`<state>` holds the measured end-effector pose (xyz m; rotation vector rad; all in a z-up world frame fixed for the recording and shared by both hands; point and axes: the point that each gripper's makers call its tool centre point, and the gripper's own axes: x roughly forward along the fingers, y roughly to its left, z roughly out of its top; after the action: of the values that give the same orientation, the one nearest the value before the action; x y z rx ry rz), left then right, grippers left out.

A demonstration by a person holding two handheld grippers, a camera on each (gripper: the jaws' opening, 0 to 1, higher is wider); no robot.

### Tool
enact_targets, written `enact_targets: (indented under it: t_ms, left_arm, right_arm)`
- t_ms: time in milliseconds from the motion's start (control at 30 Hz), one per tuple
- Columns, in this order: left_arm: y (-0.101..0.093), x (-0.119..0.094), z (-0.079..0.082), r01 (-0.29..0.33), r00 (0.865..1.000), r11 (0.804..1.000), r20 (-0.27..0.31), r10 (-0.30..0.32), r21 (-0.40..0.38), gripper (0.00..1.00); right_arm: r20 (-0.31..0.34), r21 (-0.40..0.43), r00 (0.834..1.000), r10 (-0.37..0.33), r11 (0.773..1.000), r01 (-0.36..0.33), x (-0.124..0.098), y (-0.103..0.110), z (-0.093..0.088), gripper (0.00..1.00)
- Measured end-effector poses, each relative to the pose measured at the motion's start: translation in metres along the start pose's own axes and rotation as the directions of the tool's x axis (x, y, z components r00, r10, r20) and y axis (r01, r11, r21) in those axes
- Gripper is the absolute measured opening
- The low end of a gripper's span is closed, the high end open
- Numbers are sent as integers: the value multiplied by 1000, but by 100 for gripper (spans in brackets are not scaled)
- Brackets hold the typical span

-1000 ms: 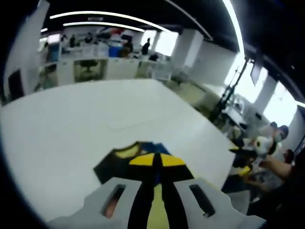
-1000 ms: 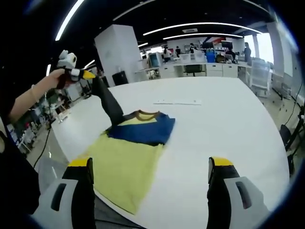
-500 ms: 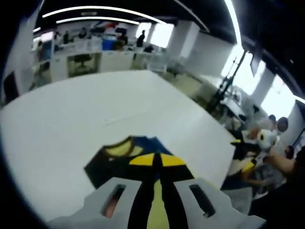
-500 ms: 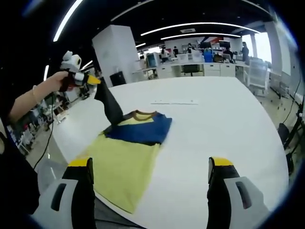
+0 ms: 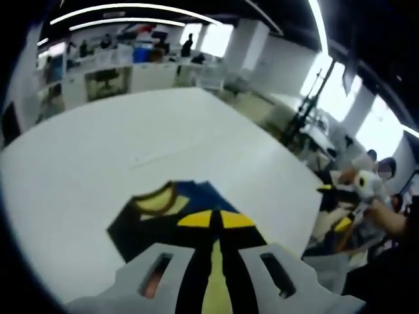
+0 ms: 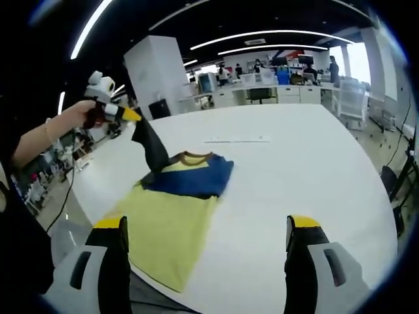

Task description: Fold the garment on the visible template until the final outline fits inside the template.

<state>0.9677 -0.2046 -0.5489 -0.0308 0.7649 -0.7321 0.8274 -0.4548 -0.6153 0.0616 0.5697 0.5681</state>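
Left claw [image 6: 134, 116] pinches the shirt's [image 6: 177, 209] dark sleeve [image 6: 152, 149], lifted above the white worktop [image 6: 294, 163]. The yellow and blue shirt lies near the worktop's edge. Right claw [image 6: 204, 252] hovers spread wide, gripping nothing.

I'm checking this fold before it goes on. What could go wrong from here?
The left tongs are shut on the black sleeve, lifted taut: it may slip free or drag the garment askew. The yellow hem overhangs the table edge and might slide off.
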Motion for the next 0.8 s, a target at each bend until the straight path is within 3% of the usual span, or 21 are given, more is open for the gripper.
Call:
enact_targets:
  t_ms: [800]
  left_arm:
    - [-8,54,-18,-1,997,1000,-74,-2,-31,0]
  right_arm:
    - [-24,11,1000,-17,1000,17,-9,-15,-12,99]
